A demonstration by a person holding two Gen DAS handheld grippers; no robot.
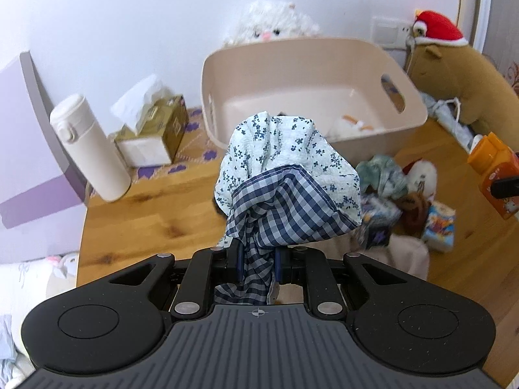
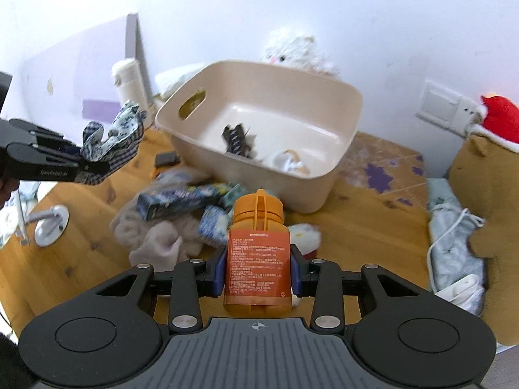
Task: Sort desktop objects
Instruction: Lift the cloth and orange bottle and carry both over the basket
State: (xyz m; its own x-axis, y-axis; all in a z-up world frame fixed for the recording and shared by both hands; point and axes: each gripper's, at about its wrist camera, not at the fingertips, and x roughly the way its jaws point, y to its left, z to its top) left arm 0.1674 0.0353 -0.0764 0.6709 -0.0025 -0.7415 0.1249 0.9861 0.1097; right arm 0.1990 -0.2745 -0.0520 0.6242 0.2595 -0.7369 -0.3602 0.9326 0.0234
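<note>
My left gripper (image 1: 258, 264) is shut on a bunched cloth (image 1: 285, 181), floral white with blue check, held in the air in front of the beige bin (image 1: 324, 48). It also shows in the right wrist view (image 2: 113, 139), left of the bin (image 2: 324, 181). My right gripper (image 2: 258, 270) is shut on an orange bottle (image 2: 258, 253), upright, above the table near the bin's front wall. The bottle shows at the right edge of the left wrist view (image 1: 493, 168). The bin holds a dark item (image 2: 236, 139) and a white item (image 2: 288, 162).
A pile of small boxes, cloths and a plush (image 2: 181, 207) lies on the wooden table (image 2: 65, 259) before the bin. A white flask (image 1: 87, 149), tissue box (image 1: 152, 129), brown plush (image 1: 460, 74) and white plush (image 1: 269, 22) ring the back.
</note>
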